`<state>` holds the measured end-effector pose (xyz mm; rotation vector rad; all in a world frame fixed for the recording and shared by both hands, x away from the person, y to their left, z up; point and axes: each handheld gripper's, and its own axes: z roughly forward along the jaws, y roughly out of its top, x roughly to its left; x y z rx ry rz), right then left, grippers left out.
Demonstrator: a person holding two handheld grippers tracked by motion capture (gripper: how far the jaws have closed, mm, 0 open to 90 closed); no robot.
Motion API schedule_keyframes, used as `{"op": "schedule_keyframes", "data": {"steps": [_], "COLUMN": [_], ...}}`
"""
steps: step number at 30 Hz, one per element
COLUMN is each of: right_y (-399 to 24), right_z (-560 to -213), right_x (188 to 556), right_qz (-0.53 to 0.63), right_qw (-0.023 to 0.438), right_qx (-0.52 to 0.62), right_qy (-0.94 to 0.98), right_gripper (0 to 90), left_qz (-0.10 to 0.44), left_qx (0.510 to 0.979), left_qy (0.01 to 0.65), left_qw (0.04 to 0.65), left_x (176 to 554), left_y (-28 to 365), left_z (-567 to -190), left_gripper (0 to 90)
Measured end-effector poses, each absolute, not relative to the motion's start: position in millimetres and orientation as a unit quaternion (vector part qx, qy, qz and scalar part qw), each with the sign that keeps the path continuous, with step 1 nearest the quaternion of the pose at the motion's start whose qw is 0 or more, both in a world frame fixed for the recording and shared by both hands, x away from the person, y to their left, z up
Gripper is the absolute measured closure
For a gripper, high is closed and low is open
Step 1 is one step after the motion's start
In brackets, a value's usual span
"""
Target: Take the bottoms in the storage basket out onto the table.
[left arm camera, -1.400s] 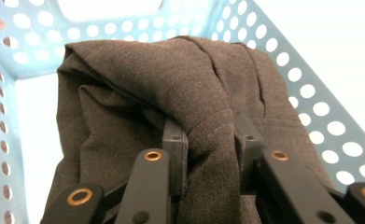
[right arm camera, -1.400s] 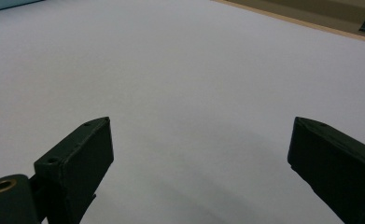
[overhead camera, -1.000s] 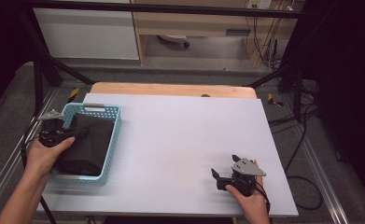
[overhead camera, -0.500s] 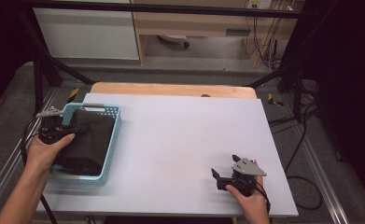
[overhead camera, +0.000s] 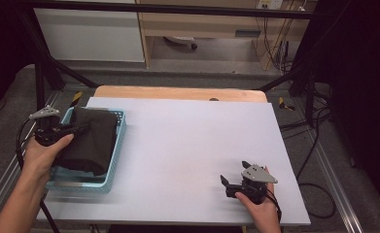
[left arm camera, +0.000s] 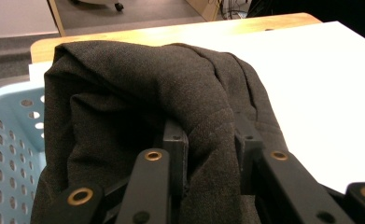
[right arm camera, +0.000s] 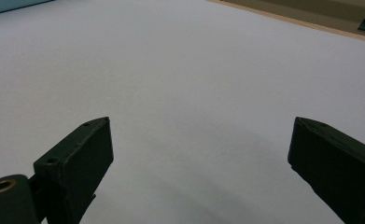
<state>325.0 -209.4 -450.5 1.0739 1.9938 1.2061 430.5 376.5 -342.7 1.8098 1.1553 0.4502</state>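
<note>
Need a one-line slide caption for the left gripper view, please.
Left tongs shut on a fold of dark cloth over the light blue basket.

One basket point(overhead camera: 113, 160), light blue, perforated. One dark cloth point(overhead camera: 91, 138) (folded over, bunched), lying in the basket and rising above its rim. Two grippers: one point(overhead camera: 76, 129) at the basket, one point(overhead camera: 230, 184) well apart from it. One table point(overhead camera: 187, 145) under the basket.
</note>
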Motion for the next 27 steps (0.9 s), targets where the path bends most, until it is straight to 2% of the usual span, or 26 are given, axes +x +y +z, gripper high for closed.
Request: {"op": "schedule_keyframes", "data": {"steps": [27], "right_y": [-210], "right_z": [-450], "right_x": [325], "right_qz": [0.450], "right_qw": [0.285], "right_qx": [0.402], "right_qy": [0.744], "right_gripper": [7.2], "left_qz": [0.203], "left_qx": [0.719], "left_qy": [0.451], "left_qw": [0.487], "left_x": [424], "left_y": [381], "left_z": [-312], "left_gripper": [71.6]}}
